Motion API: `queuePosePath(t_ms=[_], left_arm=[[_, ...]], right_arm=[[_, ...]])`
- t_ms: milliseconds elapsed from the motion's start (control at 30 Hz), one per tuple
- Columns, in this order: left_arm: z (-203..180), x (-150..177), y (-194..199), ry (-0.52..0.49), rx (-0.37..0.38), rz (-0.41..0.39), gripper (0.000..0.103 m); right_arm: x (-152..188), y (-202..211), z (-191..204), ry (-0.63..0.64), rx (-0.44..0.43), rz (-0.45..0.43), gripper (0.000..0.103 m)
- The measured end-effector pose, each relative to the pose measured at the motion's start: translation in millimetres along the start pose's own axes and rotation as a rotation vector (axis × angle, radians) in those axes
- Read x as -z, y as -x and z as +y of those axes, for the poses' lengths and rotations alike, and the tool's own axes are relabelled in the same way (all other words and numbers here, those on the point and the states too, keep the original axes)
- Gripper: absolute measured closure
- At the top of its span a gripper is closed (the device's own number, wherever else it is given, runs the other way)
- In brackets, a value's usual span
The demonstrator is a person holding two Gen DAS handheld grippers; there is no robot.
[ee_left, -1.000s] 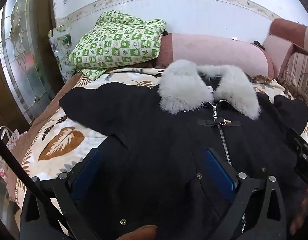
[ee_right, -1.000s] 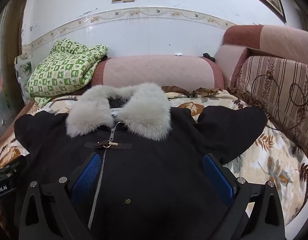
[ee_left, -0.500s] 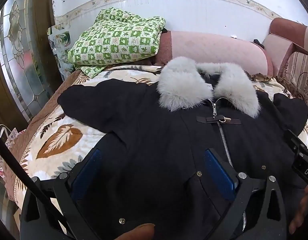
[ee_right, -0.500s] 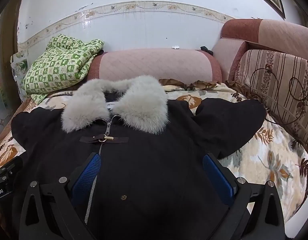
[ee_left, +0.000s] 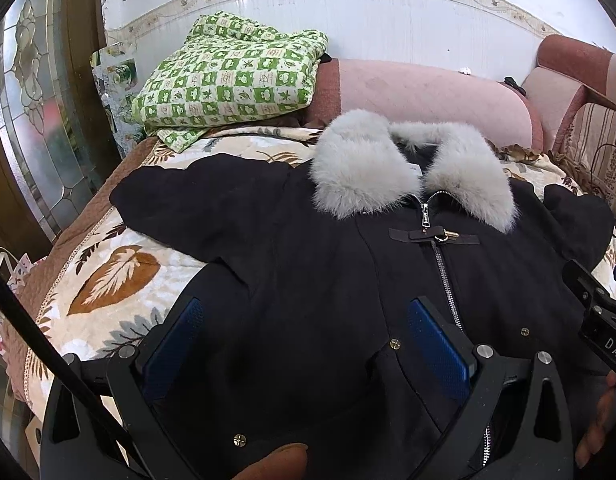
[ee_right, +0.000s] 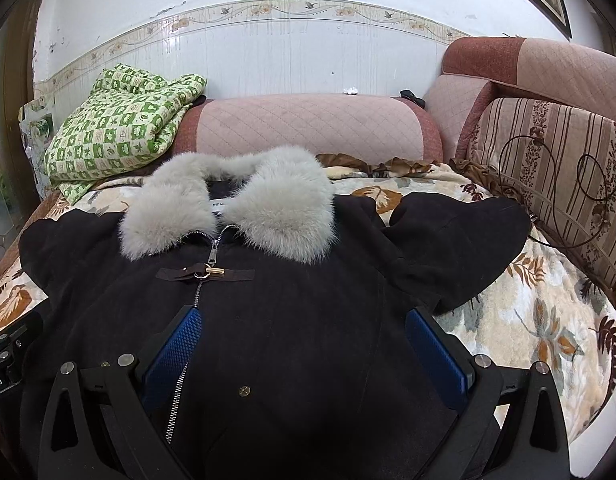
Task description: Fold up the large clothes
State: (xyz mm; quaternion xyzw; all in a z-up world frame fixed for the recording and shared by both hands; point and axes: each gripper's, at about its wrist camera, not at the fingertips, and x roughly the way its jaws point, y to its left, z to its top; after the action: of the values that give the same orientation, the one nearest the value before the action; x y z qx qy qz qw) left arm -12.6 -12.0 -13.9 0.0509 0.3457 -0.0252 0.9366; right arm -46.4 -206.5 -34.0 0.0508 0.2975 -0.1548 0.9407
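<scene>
A black coat [ee_left: 308, 264] with a grey fur collar [ee_left: 364, 172] lies front up, zipped, on a leaf-print bed cover [ee_left: 107, 280]; its sleeves spread left and right. It also shows in the right wrist view [ee_right: 291, 304], collar [ee_right: 283, 208]. My left gripper [ee_left: 303, 336] is open over the coat's left lower front, nothing between its blue pads [ee_left: 436, 344]. My right gripper [ee_right: 303, 340] is open over the right lower front, empty. The right gripper's body shows at the left wrist view's right edge [ee_left: 596, 320].
A green checked quilt [ee_left: 231, 80] lies folded at the back left on a pink bolster [ee_right: 308, 124]. A striped sofa back [ee_right: 556, 160] stands at the right. A glass door [ee_left: 35, 120] is at the left. The wall [ee_right: 267, 40] lies behind.
Both grippers shifted slightly, so the coat sits a little lower and farther in view. The coat has not moved. Both grippers stay open.
</scene>
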Motion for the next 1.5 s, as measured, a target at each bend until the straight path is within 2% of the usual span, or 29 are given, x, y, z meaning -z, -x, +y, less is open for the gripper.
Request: queuePosePath(t_ms=[1500], left_arm=[[10.4,5.2,-11.6,0.023,0.007,0.044,0.001]], right_arm=[[1.9,0.4,-2.4,0.005,0.017,-0.002,0.0]])
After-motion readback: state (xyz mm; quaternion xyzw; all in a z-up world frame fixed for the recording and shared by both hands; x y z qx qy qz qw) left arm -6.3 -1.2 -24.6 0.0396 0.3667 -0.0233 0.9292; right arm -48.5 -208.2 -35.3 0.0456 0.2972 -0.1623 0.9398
